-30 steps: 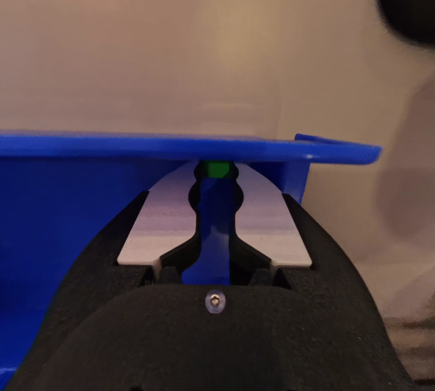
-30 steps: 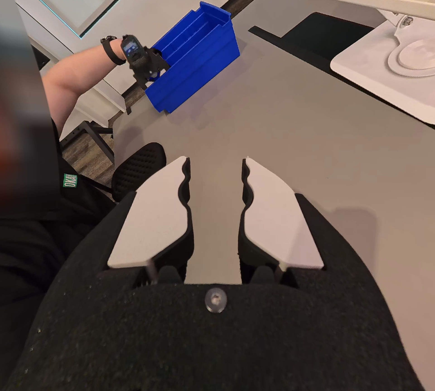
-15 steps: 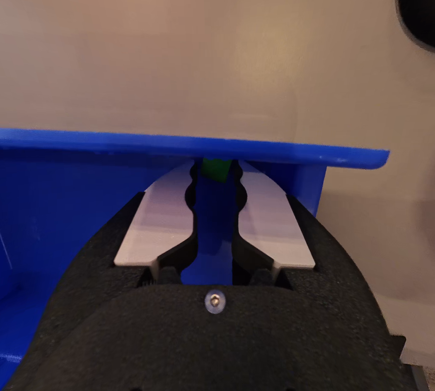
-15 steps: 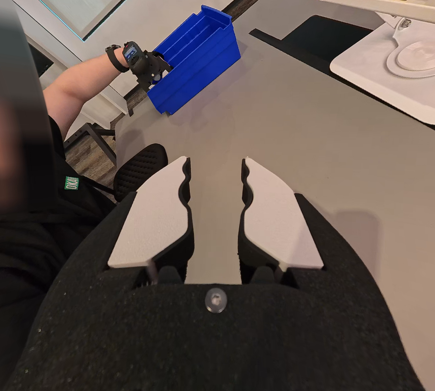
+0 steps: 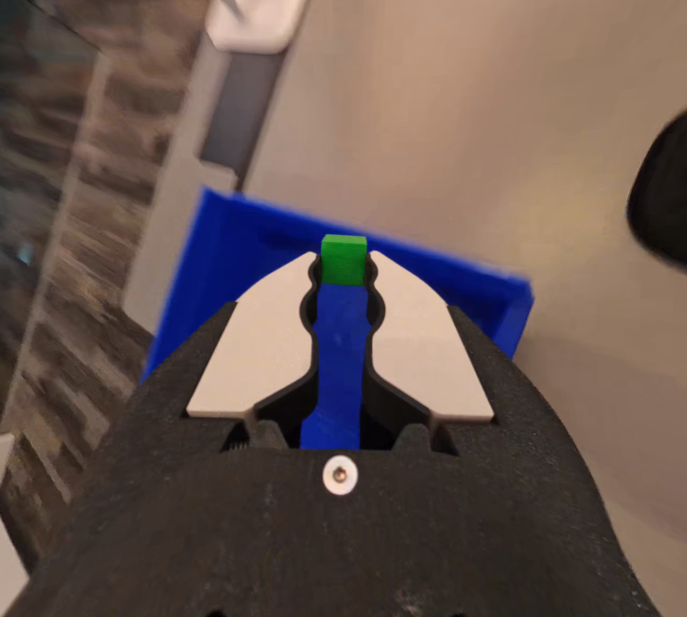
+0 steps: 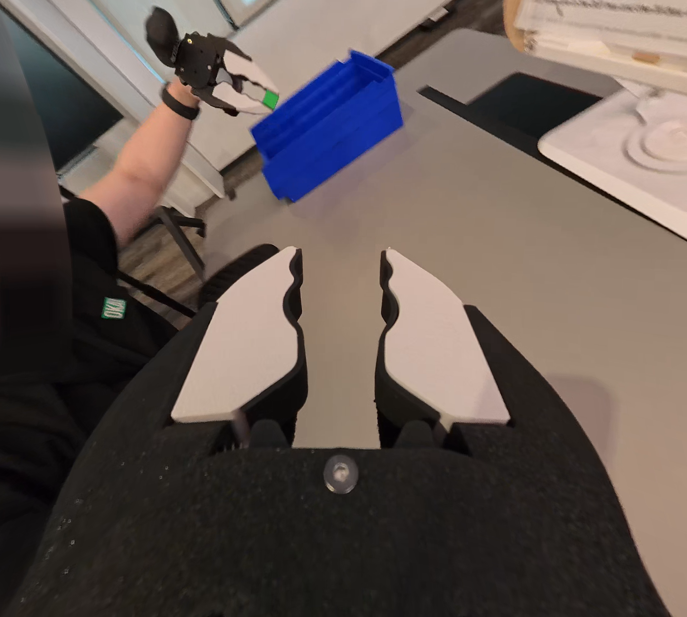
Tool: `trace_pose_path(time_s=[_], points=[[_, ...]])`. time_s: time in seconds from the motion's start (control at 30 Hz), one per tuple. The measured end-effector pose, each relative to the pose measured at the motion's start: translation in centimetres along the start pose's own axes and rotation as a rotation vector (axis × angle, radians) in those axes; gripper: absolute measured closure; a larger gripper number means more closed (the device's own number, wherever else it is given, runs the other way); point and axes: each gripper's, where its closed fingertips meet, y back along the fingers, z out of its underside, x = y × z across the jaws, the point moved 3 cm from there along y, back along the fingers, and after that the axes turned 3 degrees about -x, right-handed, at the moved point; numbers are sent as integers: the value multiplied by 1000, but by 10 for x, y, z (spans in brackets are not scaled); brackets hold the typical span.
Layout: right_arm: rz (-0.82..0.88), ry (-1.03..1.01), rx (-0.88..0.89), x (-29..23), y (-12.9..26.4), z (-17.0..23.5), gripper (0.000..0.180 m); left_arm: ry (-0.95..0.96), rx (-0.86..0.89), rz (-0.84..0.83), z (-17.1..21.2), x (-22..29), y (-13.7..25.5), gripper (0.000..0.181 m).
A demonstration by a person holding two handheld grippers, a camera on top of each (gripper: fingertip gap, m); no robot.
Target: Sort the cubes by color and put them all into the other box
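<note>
Cube lifted, sorting barely begun

Cube (image 5: 343,261) — green, pinched at the left gripper (image 6: 268,100) tips above the blue box (image 6: 331,131) on the worktop (image 6: 464,227). Right gripper (image 6: 340,264) hangs wide, empty. The other box is unseen — placing is apparently all ahead.

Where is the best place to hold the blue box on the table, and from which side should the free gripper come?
Probably the long side wall of the blue box nearest the right gripper. Come from above, one finger inside and one outside. The box is open on top, its walls stand upright and look thin, and the gripper is open with nothing in it. The left gripper is busy with the green cube.
</note>
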Motion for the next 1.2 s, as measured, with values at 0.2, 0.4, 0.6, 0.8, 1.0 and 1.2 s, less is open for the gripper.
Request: trace_pose_path(time_s=[0.2,0.4,0.6,0.8,1.0,1.2], points=[[-224,74,87,-54,-34,-18,139,-120,556,-78,-160,48,22,159],[-497,-1,150,-112,-50,-28,140,-184,894,36,-267,111,5,159],[-640,-159,188,-123,-46,-31,140,-240,981,65,-311,142,-14,159],[-648,-148,147,-131,-52,-26,133,-253,951,36,-307,142,-31,159],[-599,-168,121,-122,-65,-19,137,-232,987,83,-305,145,-37,159],[-671,-178,132,-126,-64,-21,156,-247,993,89,-310,150,-40,159]])
